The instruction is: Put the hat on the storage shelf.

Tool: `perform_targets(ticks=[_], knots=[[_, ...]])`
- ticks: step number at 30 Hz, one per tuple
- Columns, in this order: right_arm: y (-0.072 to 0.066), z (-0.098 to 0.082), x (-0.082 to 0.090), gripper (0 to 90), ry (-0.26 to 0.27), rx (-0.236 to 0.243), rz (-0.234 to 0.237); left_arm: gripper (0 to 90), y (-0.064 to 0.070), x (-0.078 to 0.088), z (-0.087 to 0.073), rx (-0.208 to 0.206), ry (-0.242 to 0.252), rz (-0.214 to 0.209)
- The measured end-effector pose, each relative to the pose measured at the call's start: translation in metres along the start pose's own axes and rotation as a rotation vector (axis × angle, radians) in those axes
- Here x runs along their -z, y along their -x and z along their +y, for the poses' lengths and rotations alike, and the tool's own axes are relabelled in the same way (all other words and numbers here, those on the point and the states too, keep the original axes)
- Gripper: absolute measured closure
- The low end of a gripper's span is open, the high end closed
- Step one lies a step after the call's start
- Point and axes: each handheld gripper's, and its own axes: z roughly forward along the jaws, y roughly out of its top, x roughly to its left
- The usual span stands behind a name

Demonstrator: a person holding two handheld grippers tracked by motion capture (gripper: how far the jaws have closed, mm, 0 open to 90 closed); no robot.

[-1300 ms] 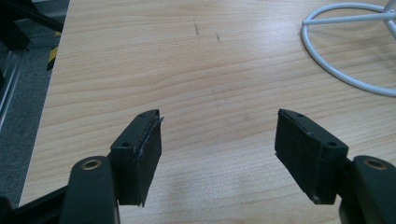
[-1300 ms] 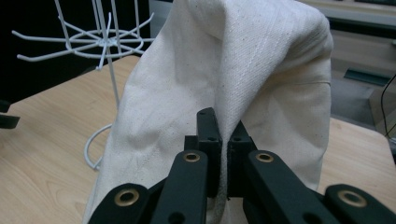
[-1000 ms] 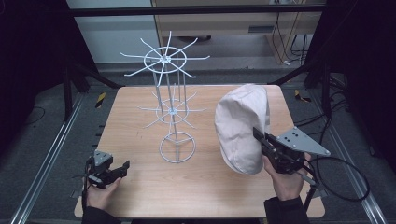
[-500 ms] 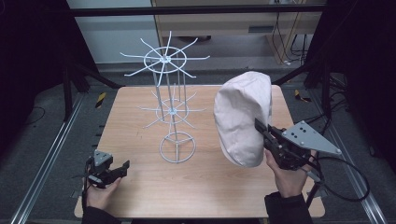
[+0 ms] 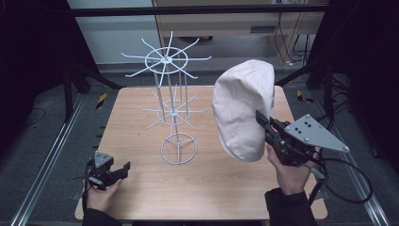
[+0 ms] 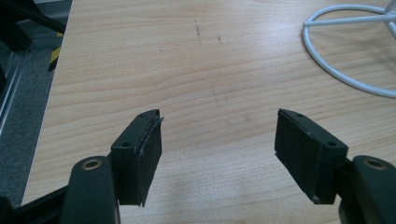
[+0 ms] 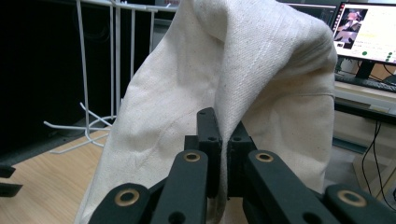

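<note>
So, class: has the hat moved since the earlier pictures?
Yes. The hat, clamped in the right gripper, has risen: its top now reaches level with the rack's upper wheel.

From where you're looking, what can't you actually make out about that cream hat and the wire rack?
- High view: the cream hat shows its outside; its opening is turned away.
- Right gripper view: the right gripper is shut on a fold of the hat, whose cloth hides the pad faces and much of the white wire rack.
- Left gripper view: the picture's edge cuts off the rack above its base ring.
- High view: the left gripper is too small for detail.
</note>
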Motion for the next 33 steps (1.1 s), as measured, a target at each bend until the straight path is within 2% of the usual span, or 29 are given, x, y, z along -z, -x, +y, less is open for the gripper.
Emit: perform_targets(ticks=[7, 21, 26, 33], knots=[[-0.002, 0.011, 0.001, 88.7, 0.046, 0.003, 0.007, 31.8, 0.0, 0.0, 0.0, 0.0, 0.001, 0.001], [-0.013, 0.043, 0.006, 88.7, 0.123, 0.05, 0.022, 31.8, 0.0, 0.0, 0.0, 0.0, -0.001, 0.0], [-0.022, 0.058, 0.008, 88.7, 0.157, 0.071, 0.043, 31.8, -0.001, 0.0, 0.0, -0.002, -0.003, 0.001], [-0.034, 0.069, 0.001, 88.7, 0.174, 0.088, 0.074, 31.8, -0.001, 0.0, 0.0, -0.004, -0.003, 0.001]])
